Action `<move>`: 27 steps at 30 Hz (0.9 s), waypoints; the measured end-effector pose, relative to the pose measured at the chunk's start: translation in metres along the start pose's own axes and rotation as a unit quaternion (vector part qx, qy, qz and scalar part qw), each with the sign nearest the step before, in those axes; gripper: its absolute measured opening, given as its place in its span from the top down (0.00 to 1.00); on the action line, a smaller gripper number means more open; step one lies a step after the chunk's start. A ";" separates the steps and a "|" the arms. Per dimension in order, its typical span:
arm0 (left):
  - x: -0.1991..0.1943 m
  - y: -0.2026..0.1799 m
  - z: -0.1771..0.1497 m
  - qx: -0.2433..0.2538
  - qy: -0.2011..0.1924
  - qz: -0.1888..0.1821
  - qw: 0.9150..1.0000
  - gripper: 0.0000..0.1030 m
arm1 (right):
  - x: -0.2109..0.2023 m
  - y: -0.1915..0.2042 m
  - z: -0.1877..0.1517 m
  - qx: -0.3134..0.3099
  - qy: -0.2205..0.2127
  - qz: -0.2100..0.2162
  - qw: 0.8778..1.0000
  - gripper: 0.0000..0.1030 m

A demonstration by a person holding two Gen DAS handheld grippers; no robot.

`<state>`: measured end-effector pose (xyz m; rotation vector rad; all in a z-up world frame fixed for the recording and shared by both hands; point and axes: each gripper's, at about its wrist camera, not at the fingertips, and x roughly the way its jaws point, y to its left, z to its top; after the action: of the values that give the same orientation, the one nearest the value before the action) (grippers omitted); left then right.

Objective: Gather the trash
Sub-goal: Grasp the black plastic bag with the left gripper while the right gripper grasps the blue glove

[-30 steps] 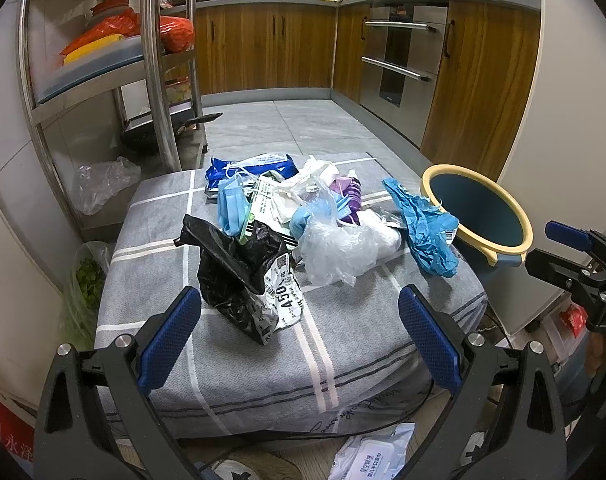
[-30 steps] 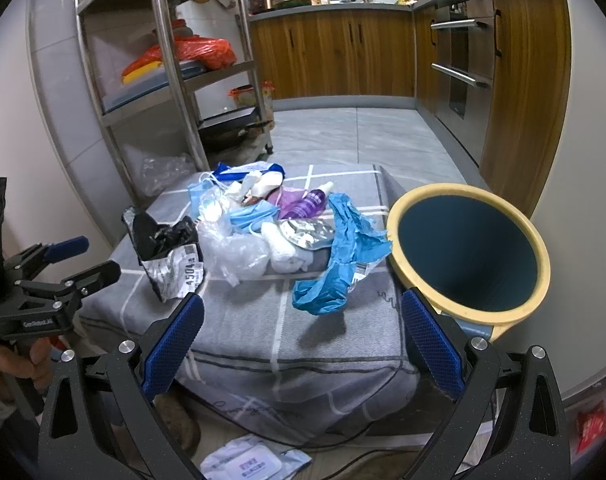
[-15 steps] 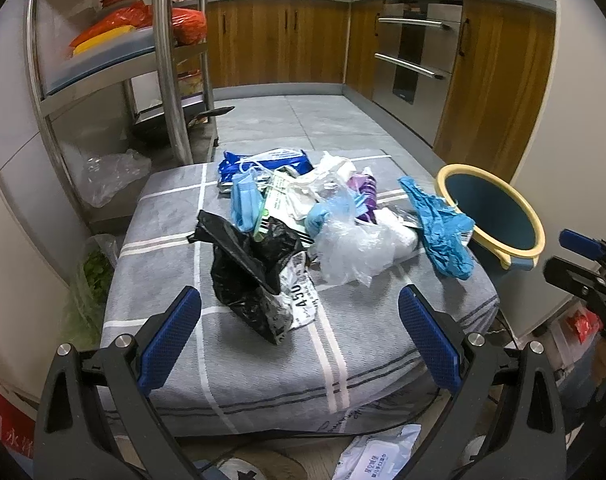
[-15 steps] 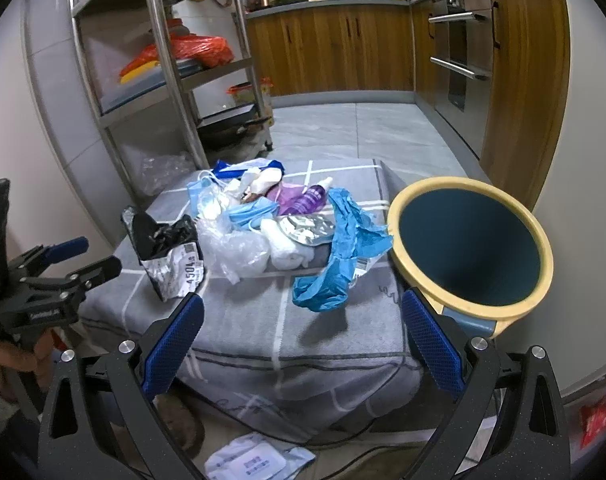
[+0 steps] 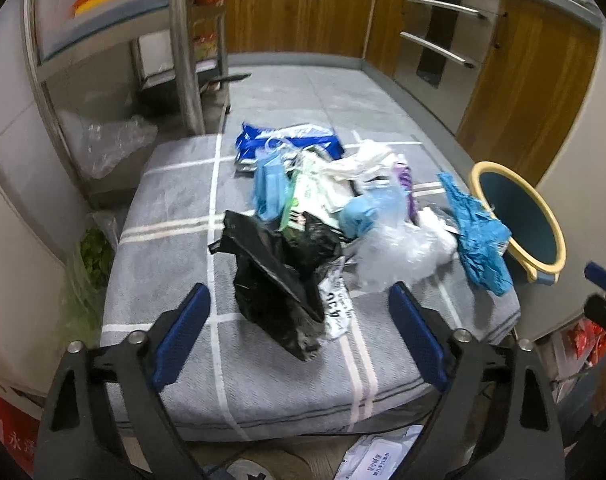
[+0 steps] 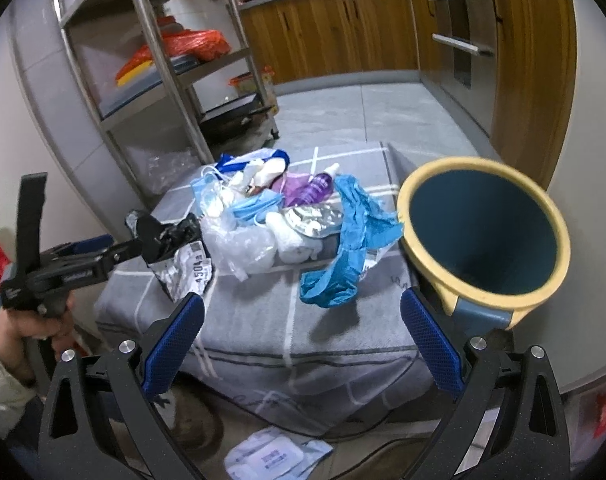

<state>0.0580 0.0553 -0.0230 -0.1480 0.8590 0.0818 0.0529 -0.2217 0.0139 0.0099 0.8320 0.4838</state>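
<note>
A heap of trash lies on a grey cushioned table (image 5: 171, 208): a black plastic bag (image 5: 279, 276) with a white label, a clear plastic bag (image 5: 399, 248), blue masks (image 5: 269, 184), a purple bottle (image 6: 317, 188) and a crumpled blue bag (image 6: 355, 240) at the right edge. A blue bin with a yellow rim (image 6: 483, 236) stands just right of the table. My left gripper (image 5: 299, 336) is open, close in front of the black bag. My right gripper (image 6: 303, 344) is open, before the table's front edge, below the blue bag.
A metal shelf rack (image 6: 155, 60) stands behind the table at left. Wooden kitchen cabinets (image 5: 527, 80) line the back and right. A wipes packet (image 6: 271, 456) lies on the floor below the table. A bag of greens (image 5: 91, 256) sits left of the table.
My left gripper has moved forward toward the black bag, which looms larger. My right gripper has come closer to the table and bin.
</note>
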 end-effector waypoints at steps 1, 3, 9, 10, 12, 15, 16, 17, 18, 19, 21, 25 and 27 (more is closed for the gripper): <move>0.005 0.002 0.001 -0.003 0.016 0.002 1.000 0.26 | 0.002 -0.001 0.001 0.002 0.005 0.001 1.000 0.06; 0.015 0.008 0.003 -0.015 0.028 -0.009 0.999 0.32 | 0.006 -0.003 0.004 0.005 0.012 0.004 1.000 0.06; 0.043 0.017 0.001 -0.041 0.068 -0.035 0.996 0.55 | 0.014 -0.001 0.013 0.007 0.023 0.028 0.999 0.06; 0.047 0.018 0.001 -0.042 0.070 -0.037 0.996 0.66 | 0.016 -0.001 0.014 0.007 0.024 0.028 0.999 0.06; 0.050 0.019 0.000 -0.044 0.078 -0.039 0.995 0.79 | 0.020 -0.002 0.017 0.007 0.027 0.025 0.999 0.06; 0.049 0.024 0.000 -0.054 0.076 -0.040 0.995 0.90 | 0.030 -0.011 0.018 0.033 0.043 0.029 0.998 0.08; 0.047 0.026 -0.001 -0.060 0.074 -0.041 0.995 0.91 | 0.034 -0.014 0.018 0.043 0.049 0.032 0.997 0.09; 0.044 0.029 0.000 -0.066 0.069 -0.042 0.995 0.91 | 0.037 -0.016 0.018 0.047 0.052 0.033 0.997 0.12; 0.042 0.031 0.001 -0.070 0.066 -0.041 0.995 0.93 | 0.040 -0.017 0.018 0.048 0.056 0.031 0.997 0.14; 0.040 0.033 0.001 -0.072 0.062 -0.037 0.995 0.94 | 0.044 -0.018 0.018 0.047 0.059 0.028 0.997 0.21; 0.035 0.039 0.003 -0.085 0.053 -0.033 0.994 0.94 | 0.052 -0.020 0.017 0.049 0.072 0.024 0.996 0.33; 0.019 0.052 0.008 -0.111 0.029 -0.027 0.993 0.95 | 0.067 -0.025 0.013 0.062 0.092 0.024 0.994 0.35; 0.010 0.057 0.011 -0.118 0.014 -0.023 0.993 0.95 | 0.072 -0.025 0.012 0.063 0.098 0.024 0.993 0.35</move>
<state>0.0650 0.1139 -0.0290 -0.3917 0.8716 0.1392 0.1131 -0.2121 -0.0335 0.1007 1.0557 0.4809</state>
